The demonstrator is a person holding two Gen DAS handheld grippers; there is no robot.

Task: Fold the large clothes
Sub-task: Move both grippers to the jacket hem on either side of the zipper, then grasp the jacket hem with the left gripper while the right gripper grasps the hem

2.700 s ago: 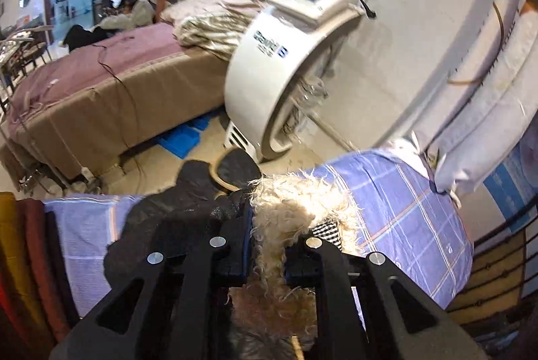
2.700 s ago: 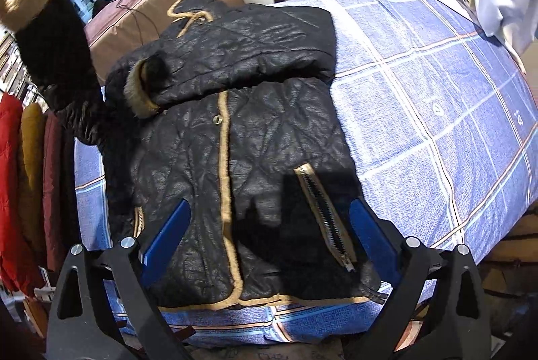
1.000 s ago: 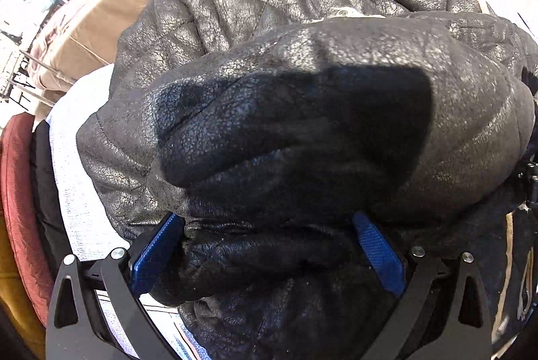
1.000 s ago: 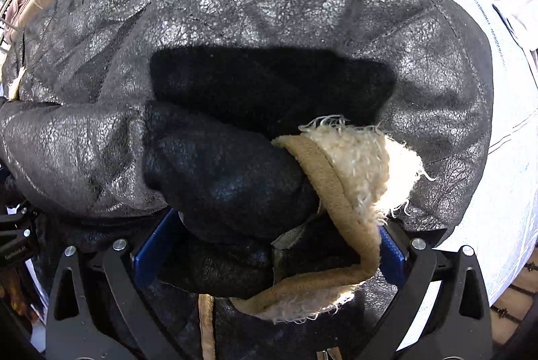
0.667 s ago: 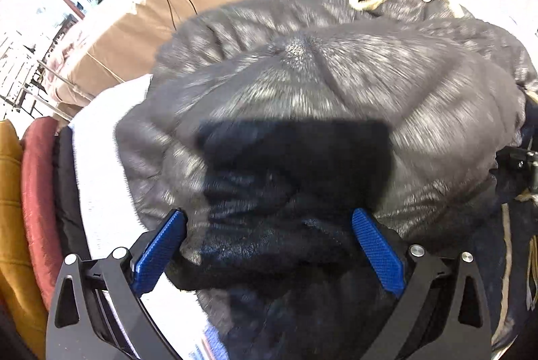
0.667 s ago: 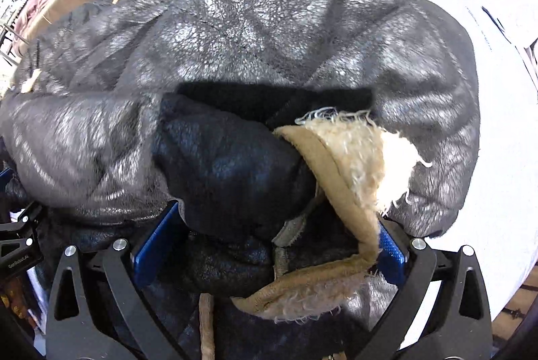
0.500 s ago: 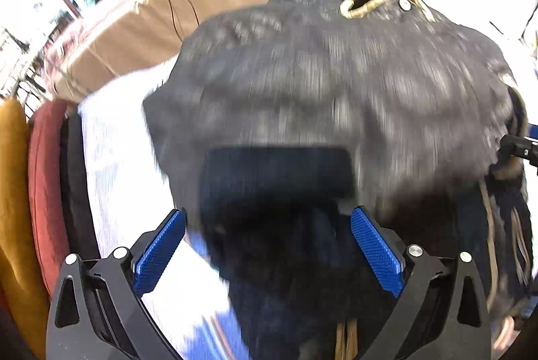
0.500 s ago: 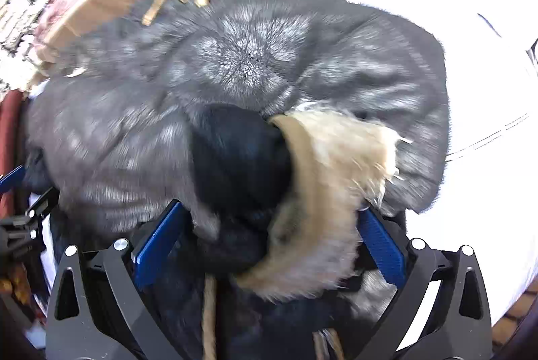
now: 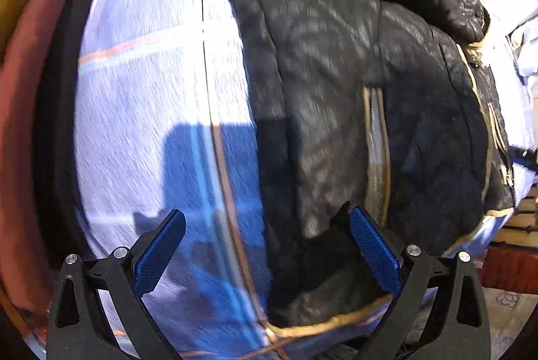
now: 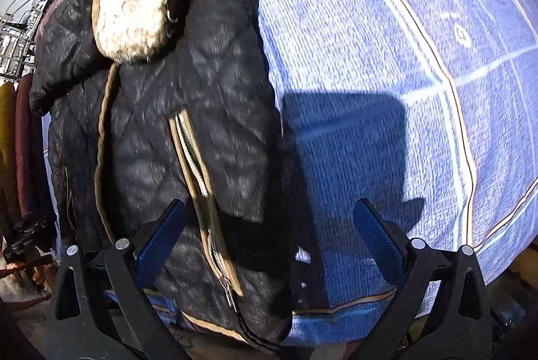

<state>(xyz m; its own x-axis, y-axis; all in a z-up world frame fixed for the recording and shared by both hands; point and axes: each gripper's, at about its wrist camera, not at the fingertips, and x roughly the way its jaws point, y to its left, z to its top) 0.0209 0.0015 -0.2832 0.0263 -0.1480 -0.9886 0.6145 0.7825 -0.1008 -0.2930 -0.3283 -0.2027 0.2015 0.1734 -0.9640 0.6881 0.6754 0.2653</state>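
From the left wrist view, the left gripper [image 9: 265,245] stands wide open with nothing between its jaws, low over the blue checked bed cover [image 9: 151,97], at the left edge of the black quilted jacket [image 9: 353,97].

From the right wrist view, the right gripper [image 10: 269,242] is equally spread and empty at the jacket's right edge; a fur-trimmed cuff [image 10: 131,0] lies across the chest. The sleeves look folded in, so the next move is probably gripping the near hem to fold it toward the collar.

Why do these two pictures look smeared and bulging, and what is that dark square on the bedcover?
Left wrist view: motion blur streaks the checked bedcover and jacket. Right wrist view: the fisheye lens bends the grid lines; the hard-edged square is probably the tool's own shadow in strong light.
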